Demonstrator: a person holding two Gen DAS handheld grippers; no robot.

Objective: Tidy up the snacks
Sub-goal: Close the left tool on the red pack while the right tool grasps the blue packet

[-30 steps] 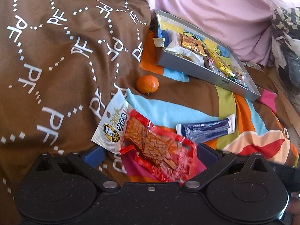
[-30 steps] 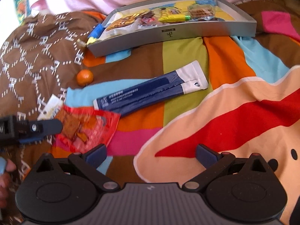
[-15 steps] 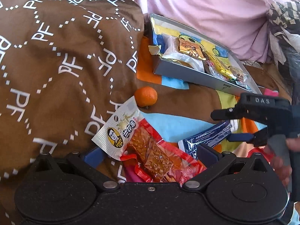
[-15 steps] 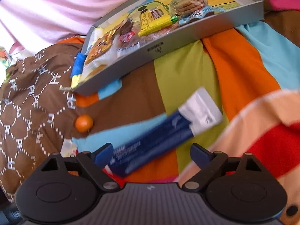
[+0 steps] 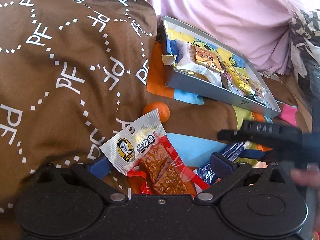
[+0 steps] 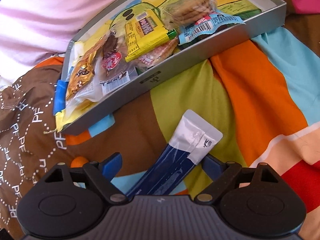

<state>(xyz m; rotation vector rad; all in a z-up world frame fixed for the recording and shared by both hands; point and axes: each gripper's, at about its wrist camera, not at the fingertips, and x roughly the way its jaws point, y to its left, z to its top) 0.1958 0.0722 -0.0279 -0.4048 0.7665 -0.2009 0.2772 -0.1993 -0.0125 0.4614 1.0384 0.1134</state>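
A red and silver snack packet point(image 5: 156, 160) lies on the bedspread between the fingers of my left gripper point(image 5: 160, 163), which is open; the pads stand apart from it. A long blue and white stick packet point(image 6: 180, 160) lies slanted between the fingers of my right gripper point(image 6: 162, 163). Its white end is next to the right finger point(image 6: 212, 163), and the left finger is clear of it, so this gripper is open. The right gripper's black body point(image 5: 264, 132) shows at the right of the left wrist view. A grey tray point(image 6: 152, 80) behind holds several wrapped snacks.
A small orange fruit point(image 5: 158, 110) rests beside the red packet, also in the right wrist view point(image 6: 79, 161). A brown patterned blanket point(image 5: 70, 70) bulges on the left. Pink fabric point(image 5: 230, 16) lies behind the tray point(image 5: 200, 88). A hand point(image 5: 306, 178) holds the right gripper.
My right gripper moved in over the blue stick packet, rolled, and narrowed a little; it now appears in the left wrist view. My left gripper crept forward over the red packet.
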